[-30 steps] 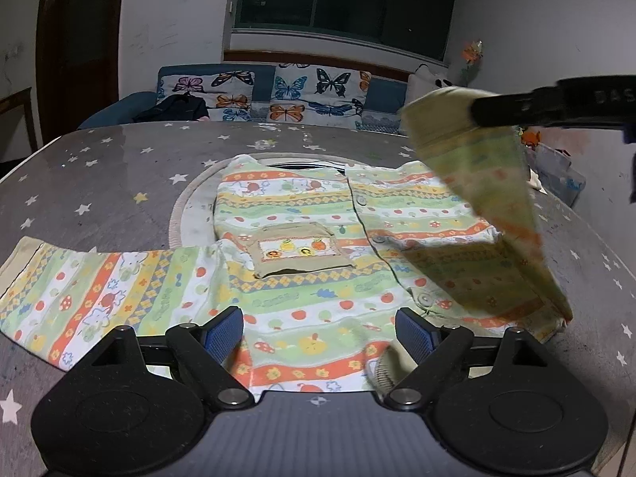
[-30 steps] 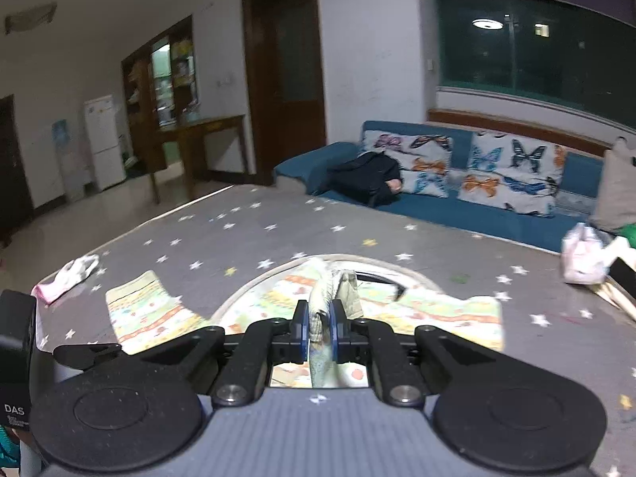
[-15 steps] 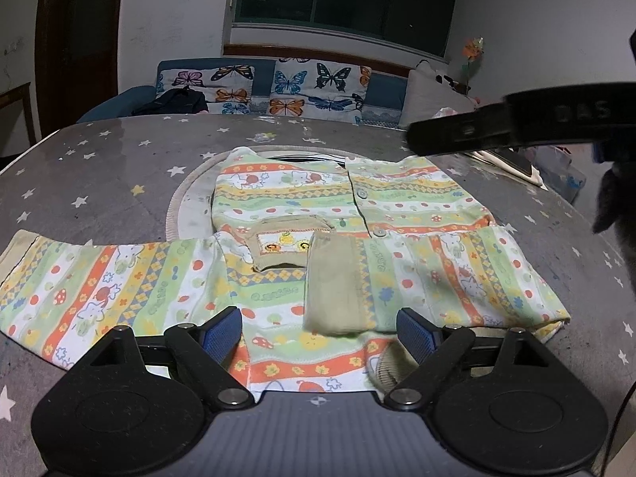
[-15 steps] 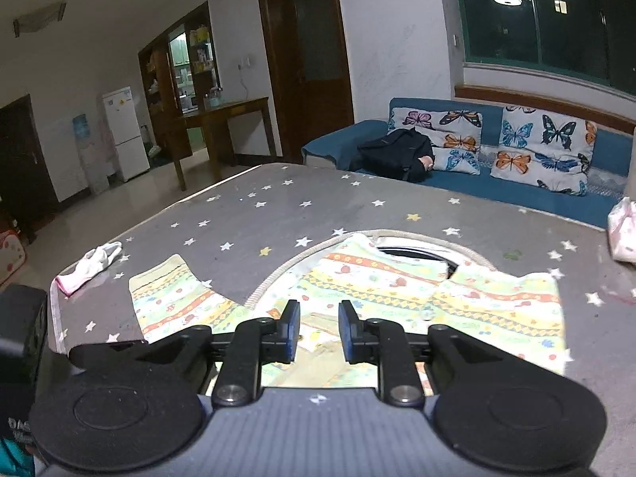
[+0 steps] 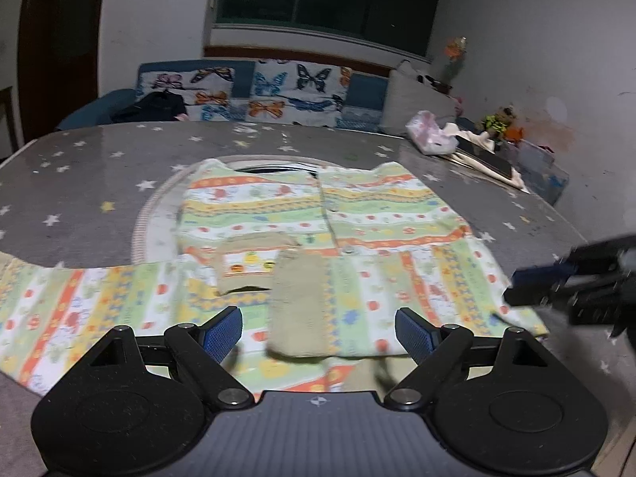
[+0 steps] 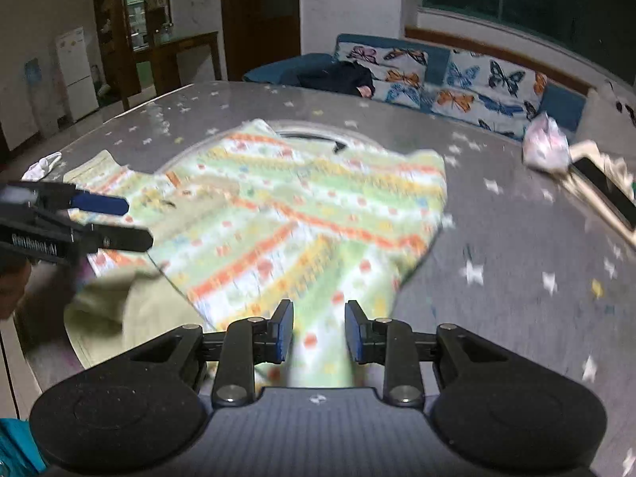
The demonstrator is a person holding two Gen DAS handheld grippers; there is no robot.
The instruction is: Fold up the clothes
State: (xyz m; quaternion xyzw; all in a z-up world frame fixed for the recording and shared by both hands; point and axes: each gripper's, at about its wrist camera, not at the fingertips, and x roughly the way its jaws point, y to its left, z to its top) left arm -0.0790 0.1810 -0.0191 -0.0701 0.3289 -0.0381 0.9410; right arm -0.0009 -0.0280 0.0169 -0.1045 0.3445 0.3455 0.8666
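On the grey star-patterned table (image 5: 99, 183) lies the child's striped green, orange and white buttoned shirt (image 5: 278, 206), spread flat with its collar toward the far side. Its right sleeve (image 5: 381, 298) is already folded in across the lower front, the beige cuff ending beside the small chest pocket. Its left sleeve (image 5: 71, 318) is stretched out flat to the side, so that fold is not yet done, and the body itself has yet to be folded over; by my reckoning the job is no more than a third finished.

The left gripper (image 5: 318, 328) hovers low over the near hem with its jaws spread wide and nothing between them. The right gripper (image 6: 319, 332) is also parted, empty, and sits just above the folded sleeve near the shirt's right edge; that view is smeared by motion, so whether its blue pads brush the cloth is hard to say.

Around the garment: a small white cloth (image 6: 41, 165) near the table's left edge, a pink-and-white plastic bag (image 5: 431, 137) and a dark flat tablet-like slab (image 5: 483, 159) on the far right, and behind the table a blue sofa with butterfly cushions (image 5: 258, 95). None of these crowd the shirt; the outstretched sleeve has free table around it.
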